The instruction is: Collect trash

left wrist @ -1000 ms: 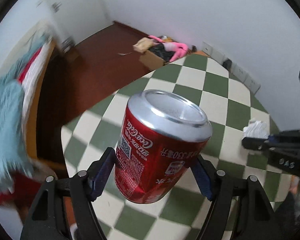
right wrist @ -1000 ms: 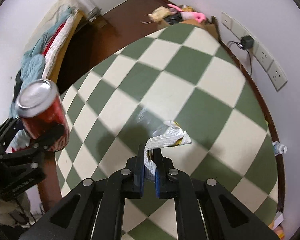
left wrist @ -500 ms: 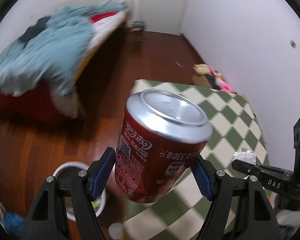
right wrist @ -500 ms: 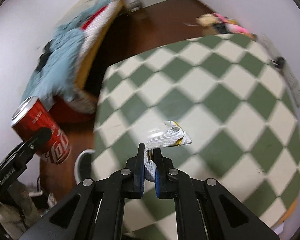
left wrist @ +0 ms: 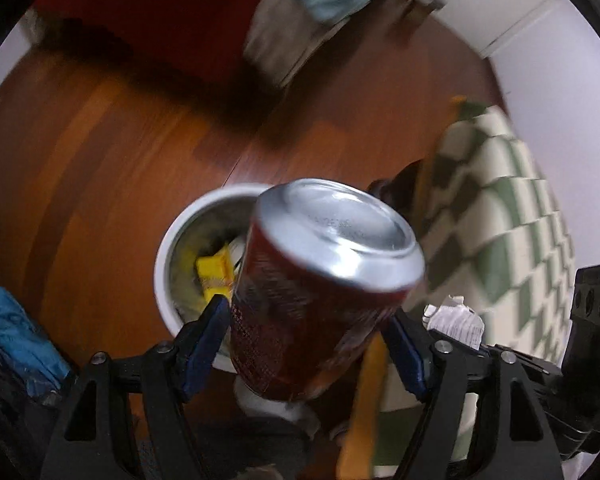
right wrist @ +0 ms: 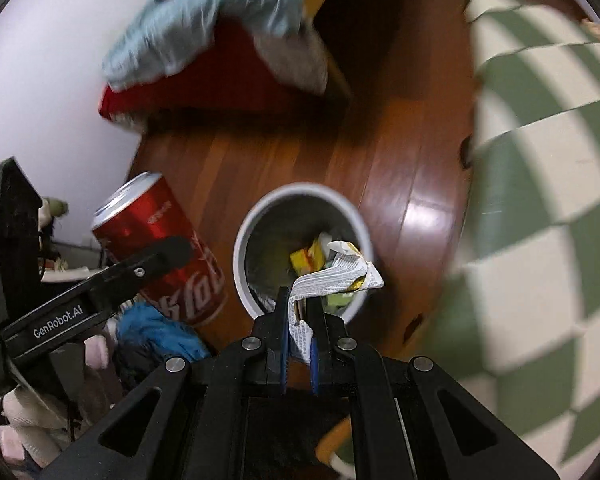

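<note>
Bin (right wrist: 300, 200) contents clearer from right.

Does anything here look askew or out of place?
The red can hangs tilted between the pads of the left tool, whose jaws have just been opening; it looks loose, about to drop toward the white bin.

left hand-held gripper (left wrist: 308, 340): jaws just opening | right hand-held gripper (right wrist: 300, 326): clamped, pointing down

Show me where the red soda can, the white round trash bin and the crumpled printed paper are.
red soda can (left wrist: 332, 228), left wrist view, silver bottom.
white round trash bin (right wrist: 300, 191), right wrist view, far rim.
crumpled printed paper (right wrist: 336, 276), right wrist view, middle fold.
</note>
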Available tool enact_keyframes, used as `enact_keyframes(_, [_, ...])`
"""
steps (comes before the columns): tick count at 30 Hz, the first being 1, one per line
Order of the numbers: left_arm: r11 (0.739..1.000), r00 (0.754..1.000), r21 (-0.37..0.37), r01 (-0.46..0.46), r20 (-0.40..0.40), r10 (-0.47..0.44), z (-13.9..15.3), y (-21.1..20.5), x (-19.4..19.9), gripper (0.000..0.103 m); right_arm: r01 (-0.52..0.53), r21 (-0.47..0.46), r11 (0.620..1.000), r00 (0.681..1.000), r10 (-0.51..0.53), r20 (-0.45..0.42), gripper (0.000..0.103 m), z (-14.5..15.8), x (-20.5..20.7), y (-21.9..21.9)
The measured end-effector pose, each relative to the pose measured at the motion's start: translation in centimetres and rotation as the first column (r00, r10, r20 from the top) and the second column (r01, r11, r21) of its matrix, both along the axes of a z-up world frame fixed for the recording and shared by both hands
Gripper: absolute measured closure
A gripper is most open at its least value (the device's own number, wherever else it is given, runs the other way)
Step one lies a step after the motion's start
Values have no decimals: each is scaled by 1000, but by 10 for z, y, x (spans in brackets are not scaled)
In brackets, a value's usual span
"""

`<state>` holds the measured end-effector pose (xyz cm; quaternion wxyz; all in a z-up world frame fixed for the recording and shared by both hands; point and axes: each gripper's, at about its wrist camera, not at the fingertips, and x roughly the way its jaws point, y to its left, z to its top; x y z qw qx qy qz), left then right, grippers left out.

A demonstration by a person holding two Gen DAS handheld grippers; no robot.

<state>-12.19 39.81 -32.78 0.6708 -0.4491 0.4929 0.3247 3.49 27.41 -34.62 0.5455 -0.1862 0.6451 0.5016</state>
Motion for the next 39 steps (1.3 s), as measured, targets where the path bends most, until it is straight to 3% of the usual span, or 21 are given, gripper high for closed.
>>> enact_keyframes(1, [1000,1000,-19,-8,-18,7,-13,5,-3,8,-10,-25,1000,1000,10,-7,95,-14,-6,8])
enact_keyframes(2, [1000,1000,-26,-13,-25,12,-19,7,-3,4,-16,-53,998,1000,16,-11,95,-28,-11,17])
enact_keyframes(8, [994,992,-34,-107,-71,104,-42,15,-40,4,-46,-167,985,999,40,-37,92,-90,-26,49])
enact_keyframes(10, [993,987,1,-118,-108,117,-41,12,-52,4,-52,-195,979,998,47,-31,79,-100,-30,57])
enact_keyframes(13, [990,980,34,-138,-138,141,-36,5,-62,4,-68,-184,981,998,63,-28,24,-103,-28,63])
enact_keyframes(16, [985,972,74,-157,-167,168,-32,-3,-74,4,-79,-183,980,996,83,13,20,-98,-30,68])
enact_keyframes(18, [981,966,106,-161,-185,178,-24,-11,-79,4,-91,-193,977,991,108,79,3,-92,-32,70])
enact_keyframes(21, [979,964,139,-151,-198,177,-10,-24,-82,4,-111,-196,974,970,149,190,1,-72,-38,66])
enact_keyframes(25, [975,962,176,-137,-211,173,12,-43,-84,4,-139,-191,972,947,187,262,1,-46,-43,47])
enact_keyframes(32, [970,967,213,-120,-195,163,51,-70,-83,4,-154,-133,979,939,187,290,1,11,-46,16])
enact_keyframes(39, [957,978,267,-114,-137,155,108,-95,-86,4,-163,-28,986,944,164,286,1,82,-45,-15])
